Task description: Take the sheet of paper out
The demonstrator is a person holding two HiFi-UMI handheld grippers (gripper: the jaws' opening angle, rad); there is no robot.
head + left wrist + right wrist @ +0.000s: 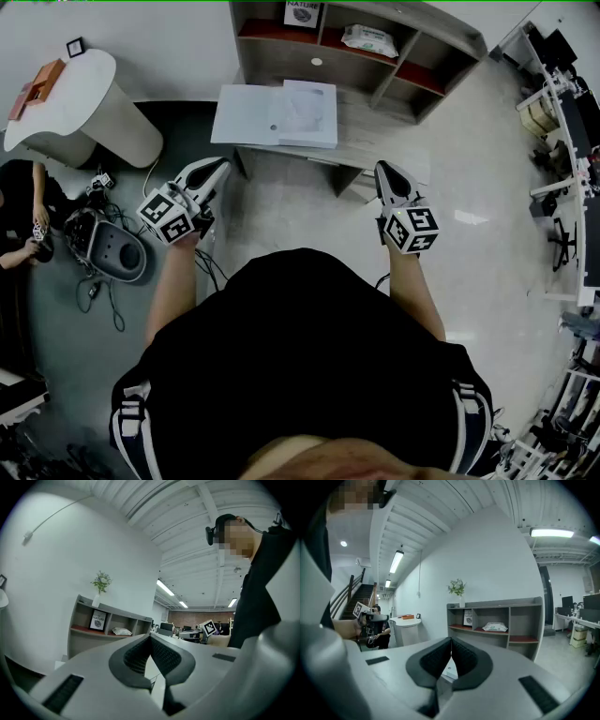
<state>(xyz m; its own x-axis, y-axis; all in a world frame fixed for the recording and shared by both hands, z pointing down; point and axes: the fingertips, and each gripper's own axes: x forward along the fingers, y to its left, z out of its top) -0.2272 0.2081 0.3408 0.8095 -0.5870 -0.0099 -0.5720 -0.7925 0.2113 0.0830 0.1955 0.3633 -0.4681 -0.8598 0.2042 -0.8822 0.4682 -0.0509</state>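
Observation:
An open white folder [246, 114] lies on the low grey table [375, 127] ahead of me, with a sheet of paper [309, 111] on its right half. My left gripper [221, 165] is held short of the table's left corner, below the folder, and touches nothing. Its jaws [150, 637] are shut with nothing between them. My right gripper [382, 170] hangs in front of the table's right part, well to the right of the folder. It is also shut [451, 641] and empty. Both point toward the shelf.
Behind the table stands a grey shelf unit [412, 56] with a framed picture [303, 12] and a pack of wipes [369, 39]. A white rounded counter [75, 108] is at the left, with cables and a grey device [112, 248] on the floor. Desks [567, 122] line the right.

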